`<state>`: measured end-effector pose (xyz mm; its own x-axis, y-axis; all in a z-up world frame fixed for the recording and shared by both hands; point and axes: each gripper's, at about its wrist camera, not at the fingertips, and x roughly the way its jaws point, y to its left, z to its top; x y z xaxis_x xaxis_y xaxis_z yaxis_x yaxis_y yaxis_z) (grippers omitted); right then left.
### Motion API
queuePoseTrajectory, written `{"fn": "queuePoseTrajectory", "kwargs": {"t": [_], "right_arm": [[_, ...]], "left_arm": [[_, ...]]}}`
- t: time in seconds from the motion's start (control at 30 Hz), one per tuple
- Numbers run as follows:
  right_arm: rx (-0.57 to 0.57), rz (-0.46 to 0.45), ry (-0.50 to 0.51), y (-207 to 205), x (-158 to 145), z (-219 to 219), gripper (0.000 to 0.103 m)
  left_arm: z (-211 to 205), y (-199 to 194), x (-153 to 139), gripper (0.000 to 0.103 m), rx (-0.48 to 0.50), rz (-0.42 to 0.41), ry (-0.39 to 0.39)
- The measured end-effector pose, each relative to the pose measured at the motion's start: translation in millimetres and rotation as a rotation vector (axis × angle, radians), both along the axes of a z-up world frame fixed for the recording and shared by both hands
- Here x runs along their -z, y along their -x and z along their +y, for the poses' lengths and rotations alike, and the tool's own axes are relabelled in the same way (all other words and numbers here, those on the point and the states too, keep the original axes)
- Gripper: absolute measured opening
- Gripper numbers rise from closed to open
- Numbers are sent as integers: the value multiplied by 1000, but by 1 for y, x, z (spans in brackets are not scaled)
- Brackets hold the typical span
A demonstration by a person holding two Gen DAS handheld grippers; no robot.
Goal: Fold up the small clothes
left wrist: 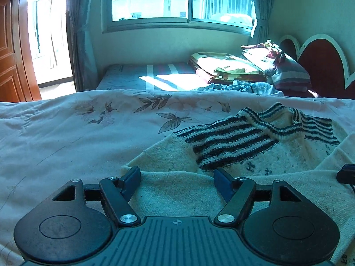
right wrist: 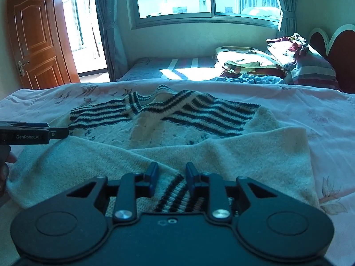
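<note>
Floral bedsheet, sweater hem under right gripper

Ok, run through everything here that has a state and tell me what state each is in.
Sweater: lying on the bed, partly folded, sleeves crossed over the chest.
Left gripper: fingers wide open over the sweater's near edge.
Right gripper: fingers open, striped hem between them.
Door: swung open.
Curtains: drawn aside.
Bedding pile: folded, stacked.

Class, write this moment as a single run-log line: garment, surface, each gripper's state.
garment: striped knit sweater, partly folded | surface: floral bedsheet | left gripper: open over cream hem | right gripper: open over striped cuff
</note>
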<state>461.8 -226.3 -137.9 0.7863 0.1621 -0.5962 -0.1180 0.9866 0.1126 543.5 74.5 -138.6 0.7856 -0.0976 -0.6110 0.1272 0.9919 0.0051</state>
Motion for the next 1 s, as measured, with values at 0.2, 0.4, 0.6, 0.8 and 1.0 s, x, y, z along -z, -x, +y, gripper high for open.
{"fn": "queuePoseTrajectory", "kwargs": {"t": [0.2, 0.4, 0.6, 0.8, 1.0], "right_arm": [[144, -19, -118, 36, -9, -53, 31], [177, 55, -232, 54, 4, -73, 36], [123, 60, -211, 54, 6, -59, 16], [134, 23, -172, 62, -2, -56, 7], [122, 52, -166, 57, 6, -57, 8]], "left_arm": [[25, 40, -9, 73, -25, -30, 43], [34, 76, -2, 73, -37, 2, 85], [43, 111, 11, 73, -53, 29, 84], [50, 125, 7, 73, -58, 36, 38], [54, 130, 7, 73, -115, 38, 54]]}}
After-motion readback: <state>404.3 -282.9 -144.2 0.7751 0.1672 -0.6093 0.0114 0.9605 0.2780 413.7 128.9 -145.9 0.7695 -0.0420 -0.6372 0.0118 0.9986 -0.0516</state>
